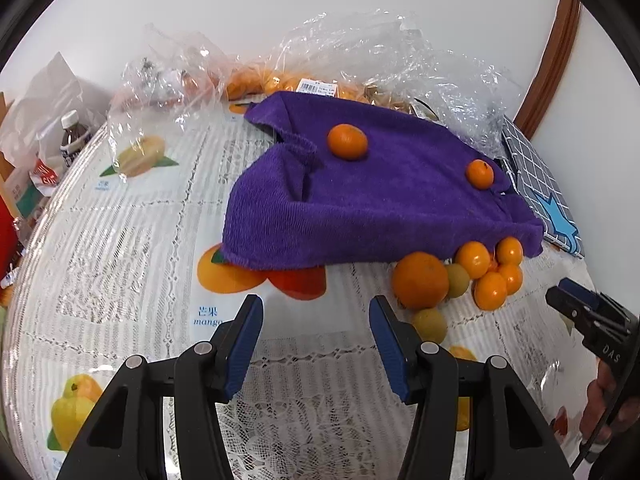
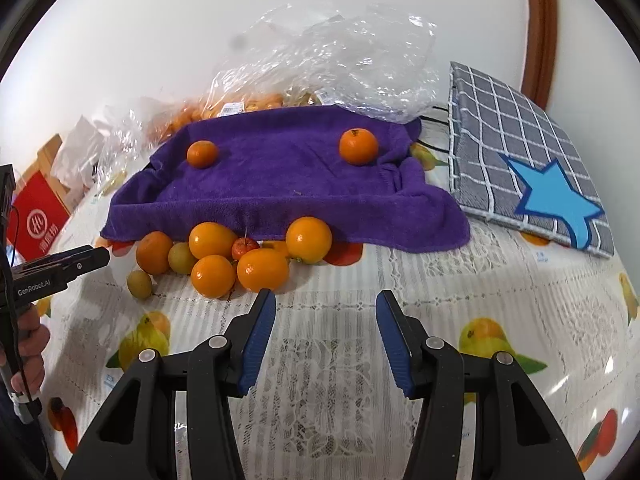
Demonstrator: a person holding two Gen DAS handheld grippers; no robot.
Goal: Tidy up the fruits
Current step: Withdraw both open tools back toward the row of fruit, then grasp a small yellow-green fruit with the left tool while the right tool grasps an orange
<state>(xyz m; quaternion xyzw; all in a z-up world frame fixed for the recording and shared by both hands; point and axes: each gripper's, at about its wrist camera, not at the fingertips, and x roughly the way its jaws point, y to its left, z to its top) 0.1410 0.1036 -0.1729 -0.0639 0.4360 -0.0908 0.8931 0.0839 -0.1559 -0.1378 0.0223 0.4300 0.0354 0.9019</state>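
Hovering empty, jaws apart, both hand-held grippers (image 1: 316, 336) (image 2: 326, 330); only the left view shows the bottle (image 1: 74, 136)

I am at home, at a table (image 2: 500, 292) with a lacy fruit-picture cover. Shopping bags (image 1: 360, 52) of fruit, a drink bottle (image 1: 74, 136) and a checked cloth (image 2: 516, 136) lie on it.

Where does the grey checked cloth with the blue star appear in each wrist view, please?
Left wrist view: the grey checked cloth lies at the right edge, partly behind the purple towel.
Right wrist view: the cloth lies upper right, wholly visible.
Shared landmark: the purple towel bearing two oranges.
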